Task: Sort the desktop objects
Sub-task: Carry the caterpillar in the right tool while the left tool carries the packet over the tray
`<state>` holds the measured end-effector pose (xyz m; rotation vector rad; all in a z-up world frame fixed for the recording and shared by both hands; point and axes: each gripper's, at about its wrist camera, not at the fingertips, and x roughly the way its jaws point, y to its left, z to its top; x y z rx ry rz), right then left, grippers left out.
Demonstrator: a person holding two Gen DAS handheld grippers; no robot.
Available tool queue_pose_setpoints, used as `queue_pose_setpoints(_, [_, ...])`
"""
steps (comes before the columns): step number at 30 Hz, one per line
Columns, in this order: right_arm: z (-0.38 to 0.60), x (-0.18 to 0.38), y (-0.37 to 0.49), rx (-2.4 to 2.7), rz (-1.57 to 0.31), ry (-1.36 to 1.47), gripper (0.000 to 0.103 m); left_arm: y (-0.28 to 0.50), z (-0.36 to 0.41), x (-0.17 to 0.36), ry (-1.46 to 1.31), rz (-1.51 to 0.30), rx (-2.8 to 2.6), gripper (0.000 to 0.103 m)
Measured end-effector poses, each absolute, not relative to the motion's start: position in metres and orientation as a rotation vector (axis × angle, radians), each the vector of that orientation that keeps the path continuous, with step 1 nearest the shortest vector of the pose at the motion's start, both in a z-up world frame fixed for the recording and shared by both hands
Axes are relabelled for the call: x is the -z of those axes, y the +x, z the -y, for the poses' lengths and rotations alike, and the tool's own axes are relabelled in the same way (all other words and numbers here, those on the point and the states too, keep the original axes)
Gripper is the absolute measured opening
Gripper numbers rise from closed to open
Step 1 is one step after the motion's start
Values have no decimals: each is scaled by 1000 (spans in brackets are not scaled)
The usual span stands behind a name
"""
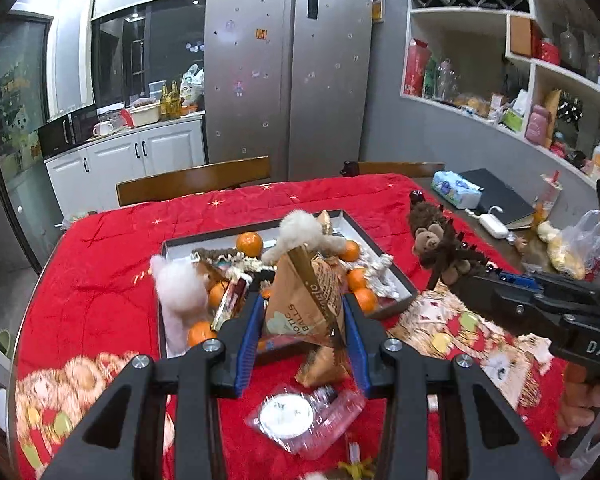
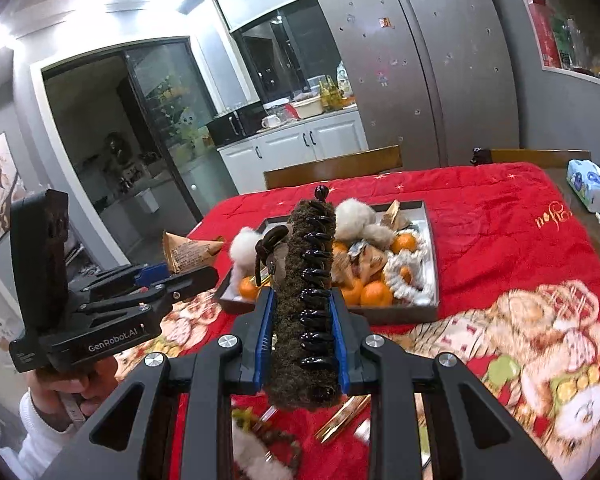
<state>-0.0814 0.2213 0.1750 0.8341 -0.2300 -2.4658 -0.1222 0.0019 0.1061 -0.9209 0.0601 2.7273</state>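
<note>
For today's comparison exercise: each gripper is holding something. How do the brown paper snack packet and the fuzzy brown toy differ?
The snack packet, in the left gripper, is smooth printed paper; the fuzzy toy, in the right gripper, is shaggy with glossy black spikes. The packet is pyramid-shaped, the toy long and narrow. Both are brown, clamped between blue pads above the red cloth.

The left gripper (image 1: 305, 312) and the right gripper (image 2: 303, 308) both pointed forward and slightly downward, each with its blue-padded jaws clamped on an object, each held by one hand (image 2: 66, 390).
</note>
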Motion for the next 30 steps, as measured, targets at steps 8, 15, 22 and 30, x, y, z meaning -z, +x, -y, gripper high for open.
queue_pose_setpoints(8, [-215,-168,-138,2460,204,896,26,-191,-16,-90,-1008,-132,-2718,41])
queue_pose_setpoints(15, [-206,-148,-185,2459,175,974,26,-254,-23,-59,-1100,-145,-2673,41])
queue_pose_setpoints(22, [-200,-124,-224,2443,150,1044,26,-285,-24,-33,-1137,-147,-2652,41])
queue_pose_setpoints(30, [-199,-106,-243,2462,173,1072,26,-297,-23,-11,-1167,-167,-2671,41])
